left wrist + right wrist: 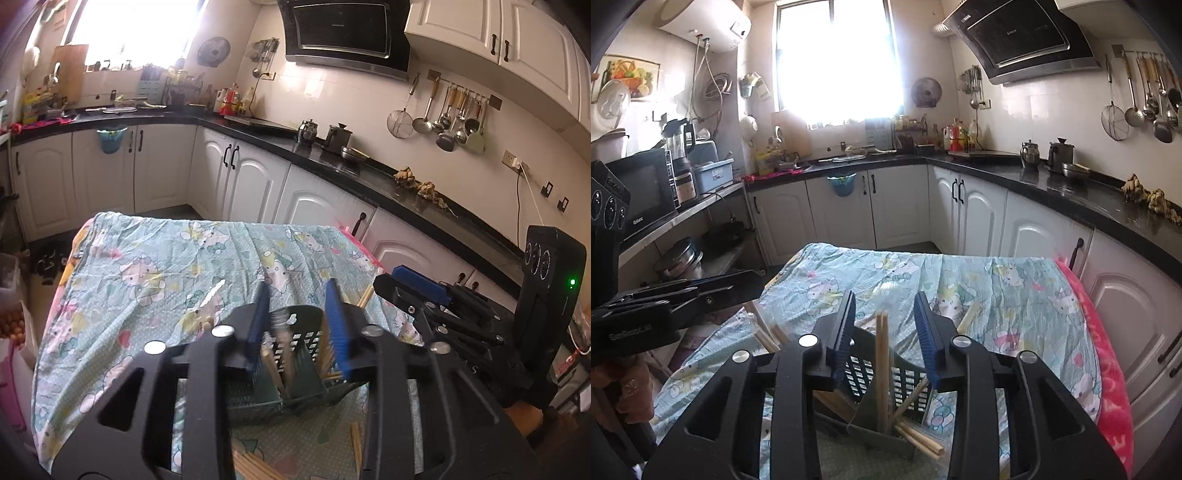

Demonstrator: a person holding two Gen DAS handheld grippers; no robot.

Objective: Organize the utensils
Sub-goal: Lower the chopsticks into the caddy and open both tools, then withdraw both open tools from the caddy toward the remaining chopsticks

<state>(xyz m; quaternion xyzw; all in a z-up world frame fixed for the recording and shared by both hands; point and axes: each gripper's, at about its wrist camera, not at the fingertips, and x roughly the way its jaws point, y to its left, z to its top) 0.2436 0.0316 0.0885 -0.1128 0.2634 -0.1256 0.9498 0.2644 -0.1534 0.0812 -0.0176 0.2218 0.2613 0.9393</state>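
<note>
A dark green slotted utensil holder (pixel 295 354) stands on the table, seen close in both wrist views (pixel 886 369). My left gripper (pixel 299 295) is open, its blue pads either side of the holder's top, with nothing held. A blurred metal utensil (pixel 280 321) and wooden chopsticks (pixel 273 369) stand in the holder. My right gripper (pixel 884 306) is open above the holder, with a pair of wooden chopsticks (pixel 882 362) standing upright between its pads, not clamped. More chopsticks (pixel 916 435) lean in and lie beside the holder. The right gripper (pixel 417 291) also shows in the left wrist view.
The table is covered by a light blue cartoon-print cloth (pixel 166 273) with a pink blanket (pixel 1100 369) along its right edge. A knife (pixel 212 293) lies on the cloth. Loose chopsticks (pixel 255 469) lie near me. White cabinets and a black counter (pixel 1071 192) stand beyond.
</note>
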